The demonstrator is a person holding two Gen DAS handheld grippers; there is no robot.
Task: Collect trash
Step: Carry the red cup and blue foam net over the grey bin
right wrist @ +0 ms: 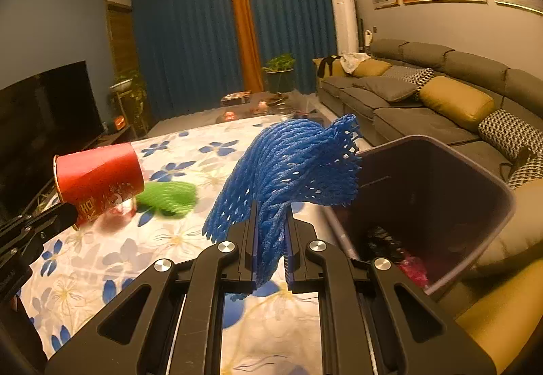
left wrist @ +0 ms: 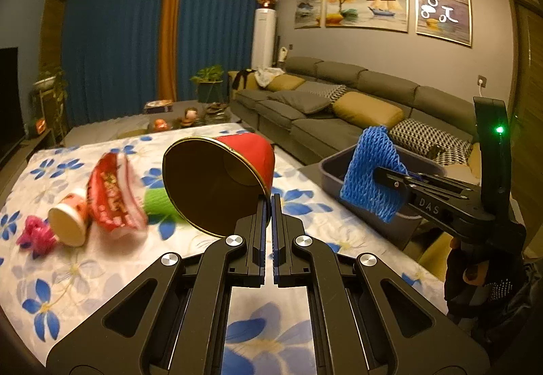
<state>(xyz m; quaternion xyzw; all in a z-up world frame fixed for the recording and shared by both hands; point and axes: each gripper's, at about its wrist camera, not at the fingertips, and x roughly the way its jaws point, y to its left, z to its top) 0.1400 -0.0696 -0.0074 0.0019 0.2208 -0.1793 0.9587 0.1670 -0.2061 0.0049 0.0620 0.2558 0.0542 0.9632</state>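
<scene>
My left gripper (left wrist: 271,205) is shut on the rim of a red paper cup (left wrist: 220,178) with a gold inside, held above the flowered table; the cup also shows in the right wrist view (right wrist: 98,181). My right gripper (right wrist: 269,219) is shut on a blue foam net (right wrist: 288,171), held beside the dark bin (right wrist: 475,178). The net (left wrist: 370,174) and bin (left wrist: 336,168) show at the right of the left wrist view. On the table lie a green foam net (left wrist: 157,200), a red wrapper (left wrist: 112,195), a small paper cup (left wrist: 68,222) and a pink scrap (left wrist: 35,236).
The bin holds dark and pink trash (right wrist: 410,264). A grey sofa (left wrist: 339,103) with cushions runs along the right. A TV (right wrist: 44,110) stands at the left. A low table with items (left wrist: 190,115) and plants sit beyond.
</scene>
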